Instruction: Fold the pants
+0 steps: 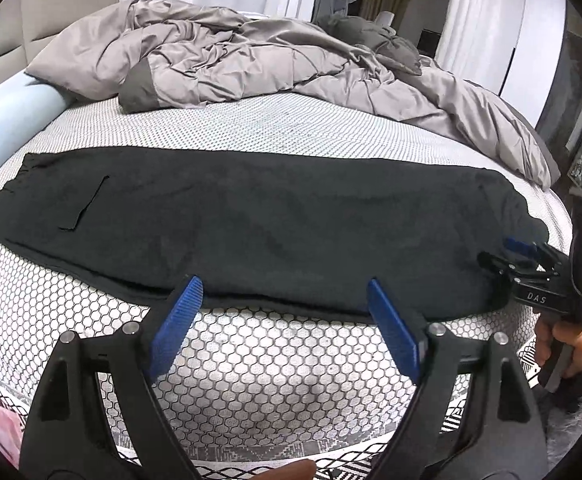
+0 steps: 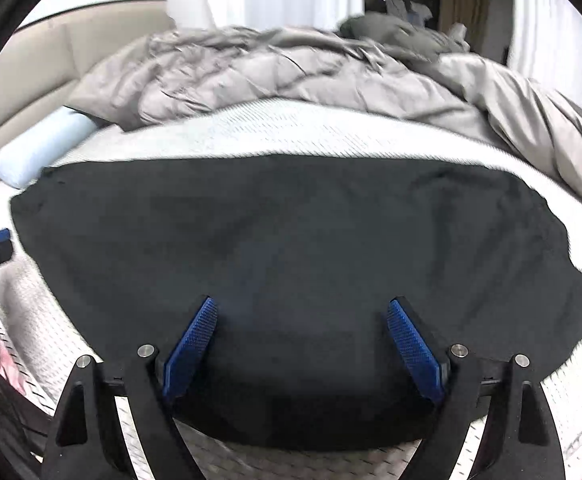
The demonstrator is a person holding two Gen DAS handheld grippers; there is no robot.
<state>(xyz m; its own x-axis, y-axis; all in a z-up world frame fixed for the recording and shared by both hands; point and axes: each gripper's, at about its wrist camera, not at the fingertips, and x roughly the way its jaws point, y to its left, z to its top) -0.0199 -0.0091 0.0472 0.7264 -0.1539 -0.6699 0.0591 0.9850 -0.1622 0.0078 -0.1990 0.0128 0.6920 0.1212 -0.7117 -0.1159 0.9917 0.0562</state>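
The black pants [image 1: 251, 224] lie flat along the bed [image 1: 275, 380], just ahead of the open, empty left claw [image 1: 283, 320] and beneath the open, empty right claw [image 2: 303, 344].

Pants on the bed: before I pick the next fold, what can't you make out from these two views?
- Pants cuff end: in the left wrist view, partly covered by the right hand-held gripper.
- Pants, near hem: in the right wrist view, hidden behind that gripper's own frame.
- Layers: black fabric shows no seams, so whether the legs are stacked cannot be told.
- Duvet: motion-blurred in the right wrist view.
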